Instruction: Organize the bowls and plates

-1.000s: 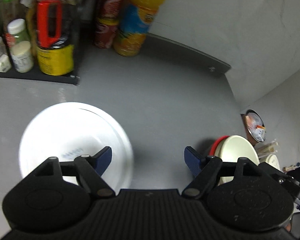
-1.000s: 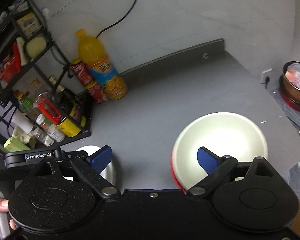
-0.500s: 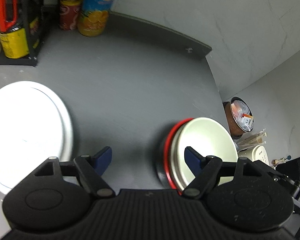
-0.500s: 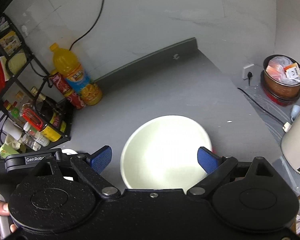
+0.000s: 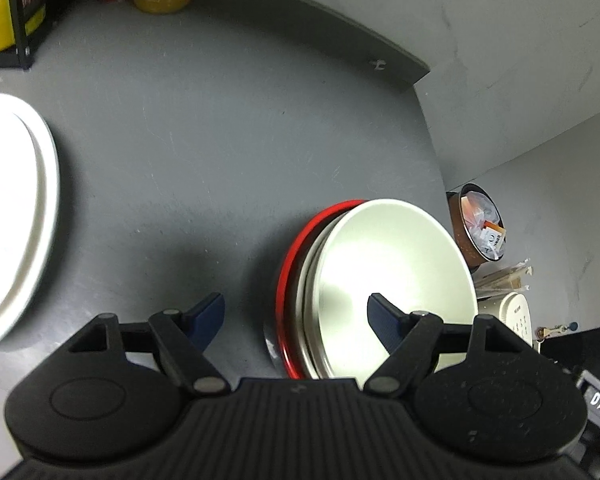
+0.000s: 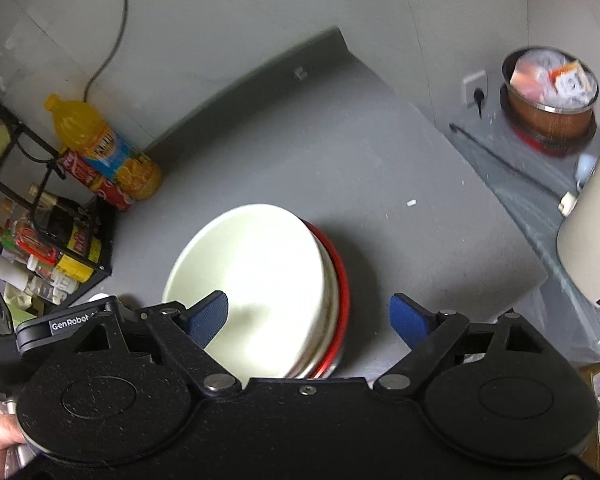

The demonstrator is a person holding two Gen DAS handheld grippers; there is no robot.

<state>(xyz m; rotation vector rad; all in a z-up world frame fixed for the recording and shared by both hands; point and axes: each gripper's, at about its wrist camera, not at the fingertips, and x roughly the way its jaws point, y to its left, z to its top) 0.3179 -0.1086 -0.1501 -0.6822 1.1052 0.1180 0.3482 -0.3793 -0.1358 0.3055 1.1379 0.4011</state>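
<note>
A cream bowl (image 5: 392,280) sits nested on top of a stack whose outermost bowl has a red rim (image 5: 288,280), on the grey counter (image 5: 204,152). My left gripper (image 5: 296,316) is open and hangs over the stack's left rim, one finger above the cream inside and the other over bare counter. In the right wrist view the same cream bowl (image 6: 256,280) fills the middle. My right gripper (image 6: 308,318) straddles the stack's right rim (image 6: 342,280). Its jaws are closing and the pads do not touch the bowls. White plates (image 5: 12,220) lie stacked at the left edge.
A black wire rack (image 6: 48,248) of jars and cans stands at the far left, with an orange juice bottle (image 6: 100,140) and cola cans (image 6: 100,184) beside it. Past the counter's right edge are a waste bin (image 6: 552,100) and a white appliance (image 6: 596,232).
Both grippers have moved right and down onto the bowl stack. The white plates slid to the left edge of the left view. The stack now lies between the right gripper's fingers.
</note>
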